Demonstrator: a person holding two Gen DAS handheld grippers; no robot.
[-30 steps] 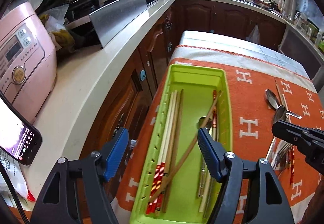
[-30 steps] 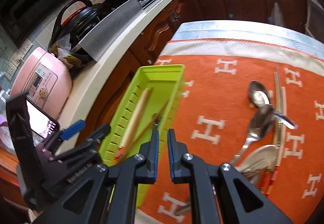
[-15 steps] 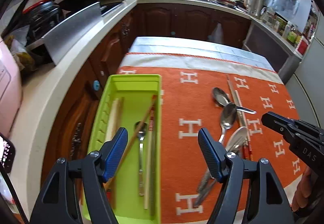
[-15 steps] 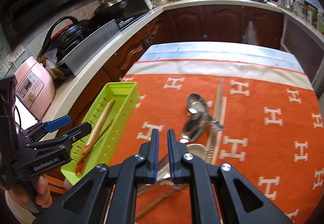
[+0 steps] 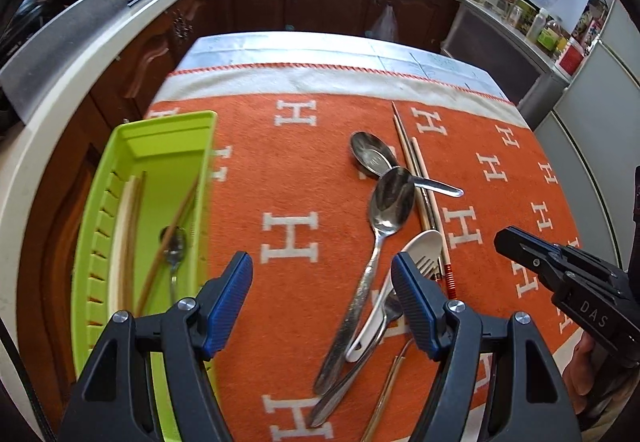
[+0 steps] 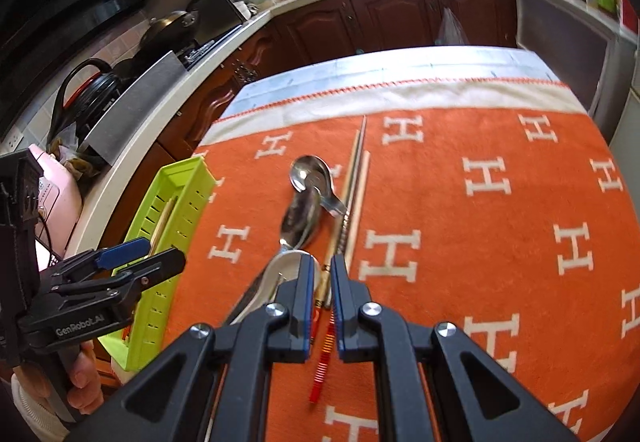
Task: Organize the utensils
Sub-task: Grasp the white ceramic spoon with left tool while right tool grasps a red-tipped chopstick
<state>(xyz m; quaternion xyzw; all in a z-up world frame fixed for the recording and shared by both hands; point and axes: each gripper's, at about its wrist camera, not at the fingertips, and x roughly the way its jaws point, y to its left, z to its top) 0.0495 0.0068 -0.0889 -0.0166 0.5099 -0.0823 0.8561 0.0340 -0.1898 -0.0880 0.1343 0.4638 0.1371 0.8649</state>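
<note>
A lime-green utensil tray (image 5: 120, 146) sits at the left edge of the orange cloth (image 5: 304, 170) and holds chopsticks (image 5: 128, 226) and a spoon (image 5: 174, 246). A pile of loose utensils lies mid-cloth: two metal spoons (image 5: 390, 202), a white spoon (image 5: 420, 250), a fork and chopsticks (image 5: 416, 170). My left gripper (image 5: 322, 294) is open and empty, above the cloth just left of the pile. My right gripper (image 6: 321, 282) is nearly shut with nothing between its pads, hovering over the pile's chopsticks (image 6: 356, 178) and spoons (image 6: 300, 218). The tray also shows in the right wrist view (image 6: 176, 186).
A white counter (image 5: 60, 114) runs along the left with a pink rice cooker (image 6: 56, 194), a steel panel (image 6: 136, 106) and pans. Dark wood cabinets (image 5: 320, 2) stand behind the table. The right half of the cloth (image 6: 520, 202) holds no utensils.
Both grippers swung right, from over the green tray to over the loose utensil pile. The left stays open and the right stays nearly shut.
</note>
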